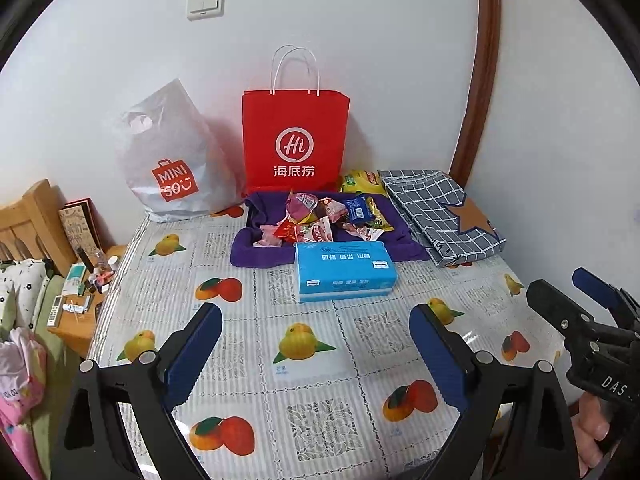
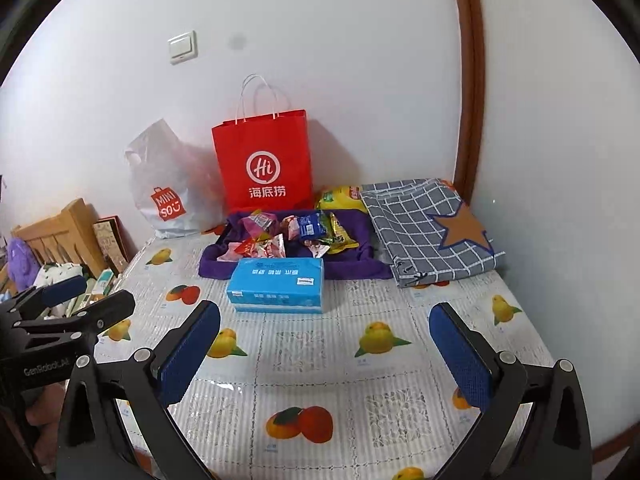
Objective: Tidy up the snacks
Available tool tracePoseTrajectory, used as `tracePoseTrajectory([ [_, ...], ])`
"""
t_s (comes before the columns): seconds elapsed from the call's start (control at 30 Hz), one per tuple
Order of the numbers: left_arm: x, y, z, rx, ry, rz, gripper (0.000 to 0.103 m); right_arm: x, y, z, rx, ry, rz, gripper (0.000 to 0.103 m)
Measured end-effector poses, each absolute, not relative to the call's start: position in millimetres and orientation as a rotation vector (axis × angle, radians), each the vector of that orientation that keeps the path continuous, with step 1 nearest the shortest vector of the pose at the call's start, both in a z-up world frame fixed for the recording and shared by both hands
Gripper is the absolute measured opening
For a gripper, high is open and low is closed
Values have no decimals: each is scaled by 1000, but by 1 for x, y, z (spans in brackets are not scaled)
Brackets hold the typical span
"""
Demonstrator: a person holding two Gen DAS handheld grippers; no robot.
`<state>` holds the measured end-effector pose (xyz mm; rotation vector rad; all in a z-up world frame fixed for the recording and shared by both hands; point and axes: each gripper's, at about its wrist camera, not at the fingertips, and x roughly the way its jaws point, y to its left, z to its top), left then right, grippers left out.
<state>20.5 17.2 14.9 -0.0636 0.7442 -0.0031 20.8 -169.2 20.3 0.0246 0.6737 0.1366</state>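
Both grippers hung released and empty over the table's (image 1: 320, 360) near edge: left gripper (image 1: 316, 352), right gripper (image 2: 324, 354). The snacks (image 1: 328, 216) lay heaped in a purple tray (image 1: 260, 256) by the far edge, behind a tissue pack (image 1: 344, 276).

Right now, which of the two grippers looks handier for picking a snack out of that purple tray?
Probably the left gripper. The snacks in the purple tray lie almost straight ahead of it; from the right gripper they sit off to the left. Both stand open, empty and well short, behind the blue tissue pack.
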Motion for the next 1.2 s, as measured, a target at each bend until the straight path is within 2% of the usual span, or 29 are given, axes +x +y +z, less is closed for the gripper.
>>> tracePoseTrajectory([
  [1.2, 20, 9, 13, -48, 753, -11, 95, 18, -172, 10, 28, 681, 131, 103],
])
